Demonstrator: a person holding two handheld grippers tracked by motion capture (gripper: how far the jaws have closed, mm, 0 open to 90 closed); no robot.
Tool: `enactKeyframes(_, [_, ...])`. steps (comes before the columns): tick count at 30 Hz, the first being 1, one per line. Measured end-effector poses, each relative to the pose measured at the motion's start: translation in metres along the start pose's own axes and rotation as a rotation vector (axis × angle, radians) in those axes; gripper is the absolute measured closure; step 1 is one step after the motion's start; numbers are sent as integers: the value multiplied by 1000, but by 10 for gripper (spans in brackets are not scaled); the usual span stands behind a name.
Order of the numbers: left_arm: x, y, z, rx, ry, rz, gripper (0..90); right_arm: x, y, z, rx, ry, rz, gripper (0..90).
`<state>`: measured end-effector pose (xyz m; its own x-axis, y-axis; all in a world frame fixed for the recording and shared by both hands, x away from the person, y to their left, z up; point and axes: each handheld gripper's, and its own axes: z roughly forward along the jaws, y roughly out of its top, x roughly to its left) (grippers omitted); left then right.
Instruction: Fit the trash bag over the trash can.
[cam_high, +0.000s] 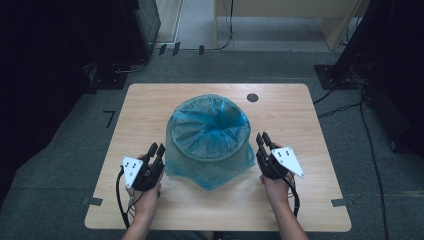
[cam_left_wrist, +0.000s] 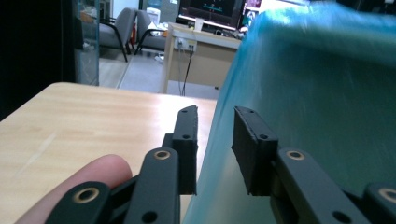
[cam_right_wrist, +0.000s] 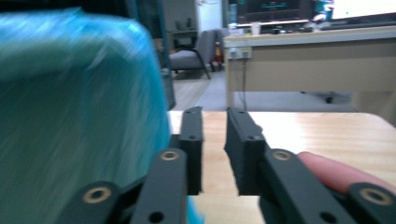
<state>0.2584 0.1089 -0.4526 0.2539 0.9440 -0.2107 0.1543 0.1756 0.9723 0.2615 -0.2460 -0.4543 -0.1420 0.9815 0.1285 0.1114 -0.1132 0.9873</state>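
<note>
So here's the setup: a round bin lined with a thin, translucent blue plastic bag (cam_high: 209, 137) sits pretty much dead centre on the light wooden worktop (cam_high: 150, 105), with the bag's loose skirt folded over the rim and draping down to the surface on the near side. The left claw (cam_high: 156, 150) sits just off the bin's near-left flank and the right claw (cam_high: 264, 139) just off its near-right flank, both pointing away from the person toward the far edge. Neither one is holding anything; each has its jaws parted by a narrow gap. In the left gripper view the blue bag (cam_left_wrist: 317, 93) sits to the right of the left claw (cam_left_wrist: 215, 121), and the film looks to run right into the gap or just past the inner jaw; I can't tell if it's touching. In the right gripper view it's mirrored, with the bag (cam_right_wrist: 74, 102) off to the left of the right claw (cam_right_wrist: 214, 122) and bare worktop ahead. So the whole thing hinges on this: the bag lies inward from each claw, and both look about equally close. My guess is each needs to nudge inward to pinch the film.
</note>
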Motion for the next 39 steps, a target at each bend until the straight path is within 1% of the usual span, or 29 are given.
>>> enactKeyframes(1, [-2,5,10,-1,7,-19,731,1,5,7,1,-2,12,833])
enactKeyframes(2, [-3,8,16,10,24,-24,731,2,11,16,-2,3,24,840])
enactKeyframes(3, [-4,11,23,16,53,-31,737,3,14,21,-1,3,28,843])
enactKeyframes(4, [-5,13,30,17,61,-36,760,4,18,28,0,8,36,850])
enactKeyframes(6, [-7,12,45,44,59,-27,773,8,23,40,9,23,46,853])
enactKeyframes(7, [-8,10,49,54,44,-32,797,11,23,46,23,31,30,857])
enactKeyframes(8, [-9,8,54,67,19,-34,818,13,23,50,32,36,22,861])
enactKeyframes(10, [-13,2,61,92,-15,-6,866,18,17,57,65,74,8,869])
enactKeyframes(11, [-17,-1,62,99,-51,4,881,19,15,58,72,85,2,899])
enactKeyframes(12, [-21,-4,62,96,-36,22,900,21,13,58,79,101,6,900])
enactKeyframes(14, [-21,-6,61,92,-51,13,900,21,9,56,79,120,51,900])
enactKeyframes(15, [-21,-8,60,85,-51,17,900,20,7,54,74,144,66,900])
enactKeyframes(16, [-21,-10,58,86,-53,21,900,20,4,52,73,159,62,900])
enactKeyframes(17, [-20,-12,57,87,-57,20,900,21,1,49,77,168,46,900])
enactKeyframes(20, [-21,-24,54,102,-57,21,900,22,-10,42,78,158,39,900])
enactKeyframes(21, [-22,-30,53,97,-57,14,900,22,-13,40,77,151,43,900])
enactKeyframes(22, [-22,-33,52,91,-51,15,900,22,-17,37,76,144,48,900])
enactKeyframes(24, [-23,-36,49,77,-53,8,900,24,-21,33,63,133,37,900])
enactKeyframes(28, [-26,-39,45,63,-53,-4,900,24,-23,27,46,123,49,900])
enactKeyframes(30, [-26,-41,43,60,-51,-8,900,25,-26,25,45,116,47,900])
enactKeyframes(32, [-27,-44,41,62,-48,-2,900,27,-31,22,50,108,44,900])
enactKeyframes(35, [-27,-48,39,68,-44,11,900,28,-37,18,54,99,26,900])
enactKeyframes(36, [-27,-48,38,71,-46,23,900,28,-37,17,53,101,11,900])
enactKeyframes(38, [-26,-46,36,74,-59,34,900,27,-35,13,57,106,-24,900])
enactKeyframes(39, [-25,-44,34,68,-62,48,895,26,-34,12,54,116,-43,900])
